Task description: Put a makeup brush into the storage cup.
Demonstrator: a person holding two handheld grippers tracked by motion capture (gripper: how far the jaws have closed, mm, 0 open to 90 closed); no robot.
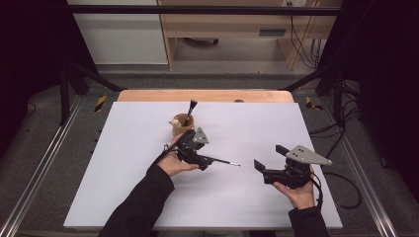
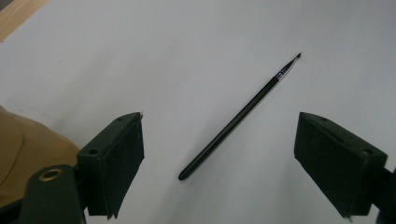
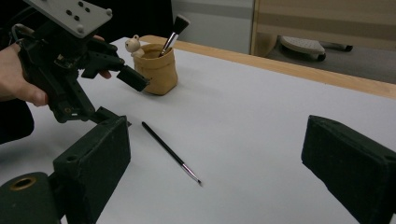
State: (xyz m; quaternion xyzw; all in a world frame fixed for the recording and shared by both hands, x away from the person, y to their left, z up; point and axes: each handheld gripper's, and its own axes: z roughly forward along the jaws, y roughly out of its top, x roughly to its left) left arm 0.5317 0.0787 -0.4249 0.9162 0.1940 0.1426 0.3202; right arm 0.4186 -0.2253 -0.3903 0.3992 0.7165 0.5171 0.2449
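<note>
A thin black brush (image 1: 225, 161) (image 2: 240, 114) (image 3: 170, 151) lies flat on the white mat (image 1: 123, 187), its fine tip pointing right in the high view. My left gripper (image 1: 200, 155) (image 2: 218, 122) (image 3: 122, 95) hovers just over the brush's handle end. Its jaws stand open on either side of the brush line and do not touch it. My right gripper (image 1: 270, 158) (image 3: 217, 135) is held near the mat to the right of the brush tip, open, with nothing between its fingers. It points left toward the brush.
A tan pot (image 1: 183, 122) (image 3: 159, 70) (image 2: 18, 149) stands just behind my left gripper, with a thick brush (image 1: 191, 106) (image 3: 175, 30) upright in it and a small pale figure (image 3: 134, 45) on its rim. The table's wooden edge (image 1: 205, 95) runs along the far side.
</note>
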